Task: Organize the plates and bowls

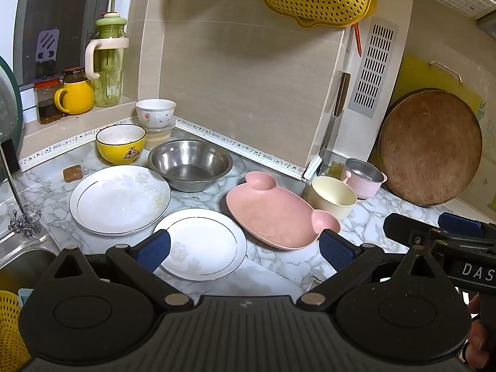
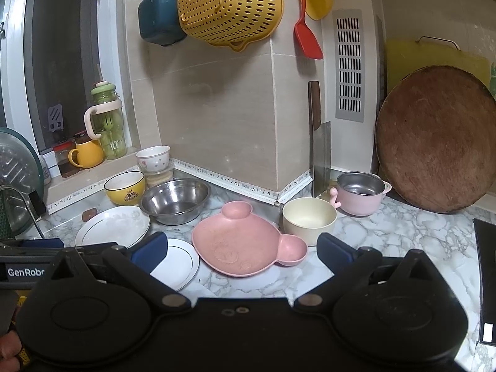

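On the marble counter lie two white plates: a small one (image 1: 204, 243) (image 2: 176, 263) nearest me and a larger one (image 1: 119, 200) (image 2: 113, 226) behind it to the left. A pink bear-shaped plate (image 1: 276, 212) (image 2: 245, 245) sits to the right. Behind them stand a steel bowl (image 1: 190, 164) (image 2: 175, 200), a yellow bowl (image 1: 121, 142) (image 2: 125, 187), a white flowered bowl (image 1: 155, 113) (image 2: 153, 156), a cream bowl (image 1: 331, 195) (image 2: 308, 217) and a pink pot (image 1: 365, 176) (image 2: 361, 192). My left gripper (image 1: 245, 249) is open above the small plate. My right gripper (image 2: 241, 248) is open over the pink plate. Neither holds anything.
A sink (image 1: 21, 260) and faucet lie at the left. A round wooden board (image 2: 437, 139) leans at the right, a cleaver (image 2: 319, 152) stands against the wall corner. Jars, a yellow mug (image 1: 76, 96) and a green bottle (image 1: 108, 62) fill the sill. A yellow colander (image 2: 229, 3) hangs above.
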`<state>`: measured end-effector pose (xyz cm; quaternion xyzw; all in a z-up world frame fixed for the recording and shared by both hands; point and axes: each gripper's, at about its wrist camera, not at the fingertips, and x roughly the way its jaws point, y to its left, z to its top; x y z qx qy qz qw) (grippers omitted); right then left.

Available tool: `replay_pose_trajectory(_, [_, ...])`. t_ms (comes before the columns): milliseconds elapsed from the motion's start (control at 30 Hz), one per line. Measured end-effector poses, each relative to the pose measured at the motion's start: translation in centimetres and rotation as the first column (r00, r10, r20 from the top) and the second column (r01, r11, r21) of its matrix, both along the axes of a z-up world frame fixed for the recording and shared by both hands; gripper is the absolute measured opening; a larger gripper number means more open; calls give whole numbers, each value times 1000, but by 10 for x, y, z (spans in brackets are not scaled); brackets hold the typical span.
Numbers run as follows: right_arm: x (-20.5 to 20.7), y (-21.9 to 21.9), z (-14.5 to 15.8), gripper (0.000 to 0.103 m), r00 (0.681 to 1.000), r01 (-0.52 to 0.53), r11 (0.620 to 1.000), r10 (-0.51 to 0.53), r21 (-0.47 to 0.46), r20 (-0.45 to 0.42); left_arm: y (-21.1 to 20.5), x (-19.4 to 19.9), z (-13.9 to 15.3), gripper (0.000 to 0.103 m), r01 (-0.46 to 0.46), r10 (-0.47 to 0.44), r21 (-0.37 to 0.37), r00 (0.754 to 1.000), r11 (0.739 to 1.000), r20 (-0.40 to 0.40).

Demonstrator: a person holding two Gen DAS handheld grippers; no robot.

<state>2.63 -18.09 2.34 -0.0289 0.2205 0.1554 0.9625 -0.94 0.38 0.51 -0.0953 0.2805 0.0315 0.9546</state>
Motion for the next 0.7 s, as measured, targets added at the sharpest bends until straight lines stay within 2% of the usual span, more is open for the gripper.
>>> replay_pose_trajectory(700, [-5,5,1,103,999,27,999,-28,-25,-15,4,0,-5,103,9,-9,-4,999,1000,-35])
